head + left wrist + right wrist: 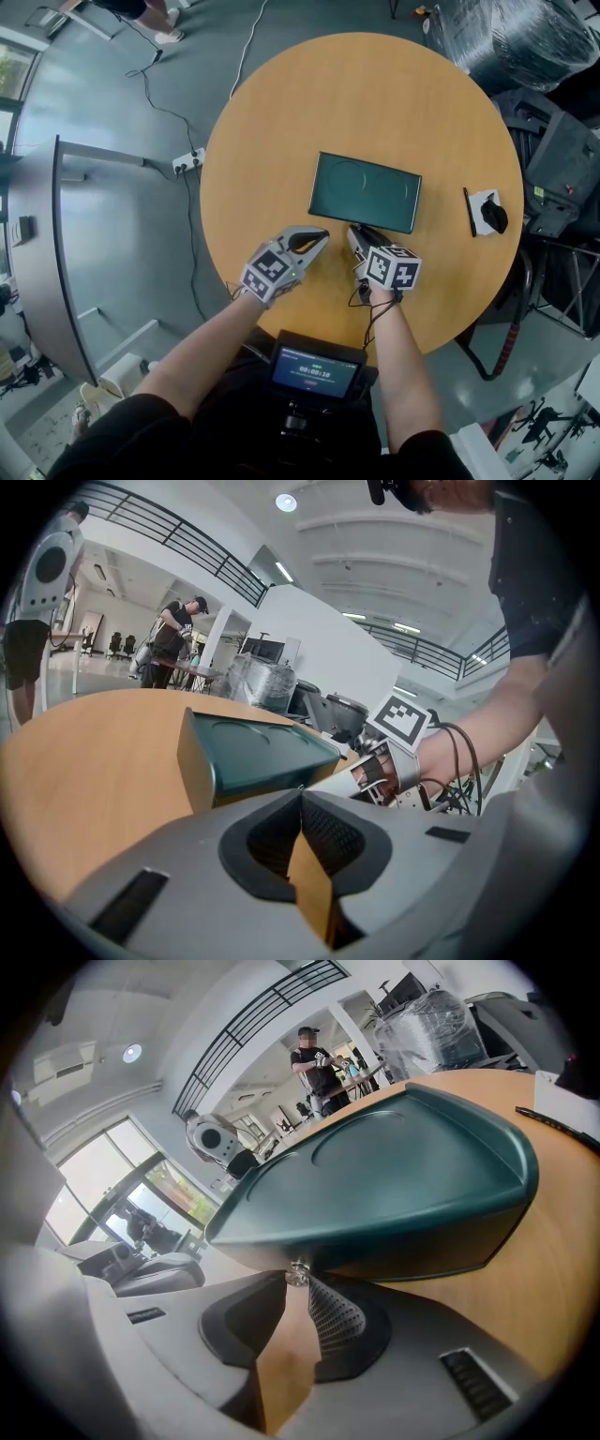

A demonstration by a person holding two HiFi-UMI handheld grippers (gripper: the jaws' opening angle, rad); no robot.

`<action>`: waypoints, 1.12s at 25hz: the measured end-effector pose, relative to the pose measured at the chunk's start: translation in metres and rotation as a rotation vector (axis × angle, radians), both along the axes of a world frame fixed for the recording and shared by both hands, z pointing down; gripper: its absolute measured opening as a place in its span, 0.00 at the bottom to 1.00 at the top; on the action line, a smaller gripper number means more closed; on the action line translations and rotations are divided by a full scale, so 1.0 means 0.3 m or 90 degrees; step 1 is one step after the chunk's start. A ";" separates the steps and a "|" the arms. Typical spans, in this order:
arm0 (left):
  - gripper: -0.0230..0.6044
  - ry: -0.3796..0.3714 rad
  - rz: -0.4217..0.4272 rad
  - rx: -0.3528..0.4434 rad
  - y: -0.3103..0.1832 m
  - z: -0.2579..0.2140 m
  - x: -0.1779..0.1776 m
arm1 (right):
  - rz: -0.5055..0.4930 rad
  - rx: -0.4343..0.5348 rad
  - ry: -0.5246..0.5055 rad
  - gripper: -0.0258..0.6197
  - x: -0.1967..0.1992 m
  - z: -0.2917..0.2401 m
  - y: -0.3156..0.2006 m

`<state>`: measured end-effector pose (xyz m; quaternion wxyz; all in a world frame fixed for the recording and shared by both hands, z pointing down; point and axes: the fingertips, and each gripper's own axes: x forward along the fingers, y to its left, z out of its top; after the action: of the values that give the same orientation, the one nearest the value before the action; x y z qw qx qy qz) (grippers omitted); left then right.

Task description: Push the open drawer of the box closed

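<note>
Round wooden table [281, 112] on grey floor [112, 94]. Dark green box [366, 192] mid-table, plain rectangle from above, contents unseen. Right gripper [357, 232] at box's near edge, jaws pinched on small metal knob [298, 1274]. Left gripper [322, 235] just off box's near-left corner, jaws closed on nothing. Open tabletop beyond box.

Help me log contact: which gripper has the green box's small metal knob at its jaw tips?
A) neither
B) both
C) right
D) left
C: in its own view the right gripper has the knob between its jaw tips; the left gripper sits shut beside the box.
</note>
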<state>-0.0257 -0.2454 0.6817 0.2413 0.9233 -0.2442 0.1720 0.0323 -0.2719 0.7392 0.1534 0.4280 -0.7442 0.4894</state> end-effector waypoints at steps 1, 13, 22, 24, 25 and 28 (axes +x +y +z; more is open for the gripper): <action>0.09 -0.001 0.000 -0.001 -0.002 0.003 -0.002 | 0.001 0.000 -0.001 0.19 -0.001 0.001 -0.001; 0.09 0.001 -0.011 0.005 0.028 -0.037 -0.016 | -0.012 -0.006 -0.012 0.21 0.023 -0.008 0.067; 0.09 0.037 0.000 0.068 0.158 -0.280 0.006 | -0.028 0.140 -0.008 0.16 0.108 -0.313 0.173; 0.09 0.048 0.002 0.091 0.192 -0.373 0.018 | -0.040 0.202 -0.023 0.07 0.110 -0.447 0.200; 0.09 0.054 0.005 0.104 0.210 -0.422 0.023 | -0.048 0.233 -0.037 0.07 0.105 -0.520 0.216; 0.08 0.068 0.013 0.141 0.268 -0.573 0.034 | -0.084 0.326 -0.072 0.07 0.075 -0.747 0.274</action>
<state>-0.0155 -0.1652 0.5100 0.1486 0.9546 -0.2392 0.0971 0.0548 -0.1898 0.5151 0.0302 0.3753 -0.8774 0.2974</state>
